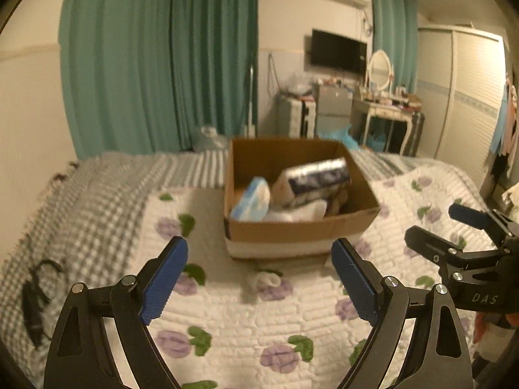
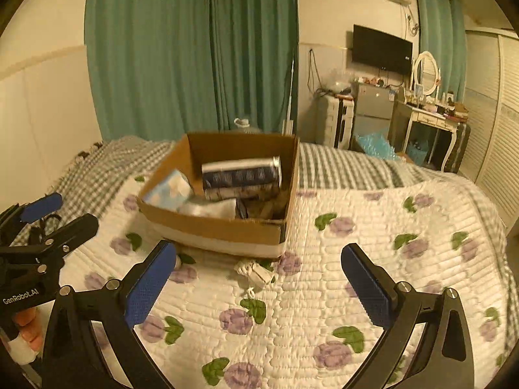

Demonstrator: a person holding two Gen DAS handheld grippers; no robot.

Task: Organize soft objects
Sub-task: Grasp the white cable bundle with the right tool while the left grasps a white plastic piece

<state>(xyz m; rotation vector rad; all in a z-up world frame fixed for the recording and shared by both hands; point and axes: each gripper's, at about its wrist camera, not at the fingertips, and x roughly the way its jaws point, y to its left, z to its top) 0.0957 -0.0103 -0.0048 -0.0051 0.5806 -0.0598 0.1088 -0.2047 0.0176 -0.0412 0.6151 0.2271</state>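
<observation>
Left wrist view: the left gripper point(image 1: 259, 272) is spread wide and holds nothing, its blue pads point(image 1: 165, 278) hanging over the bed's floral quilt point(image 1: 243, 324). Between the fingers, on the quilt just near of the box point(image 1: 301, 230), lies a small white sock point(image 1: 266, 280), blurred. The open cardboard box sits on the quilt at mid-bed; in it are a light blue pack point(image 1: 253, 199) at the left, a dark blue and white pack point(image 1: 319, 175) leaning at the far right, and something white point(image 1: 301, 212) at the near side. The right gripper point(image 1: 454, 223) shows at the right edge, its fingers apart and empty. A checked blanket point(image 1: 97, 201) covers the left and far part of the bed; green curtains point(image 1: 155, 58) hang behind.

Right wrist view: the right gripper point(image 2: 259, 275) is wide and empty above the quilt point(image 2: 356, 259). The sock point(image 2: 254, 272) lies bunched between its fingers, close against the near wall of the box point(image 2: 220, 233). The box holds the light blue pack point(image 2: 168, 191), the dark pack point(image 2: 241, 173) lying across the far side, and the white thing point(image 2: 211, 209). The left gripper point(image 2: 61, 214) is at the left edge, parted.
</observation>
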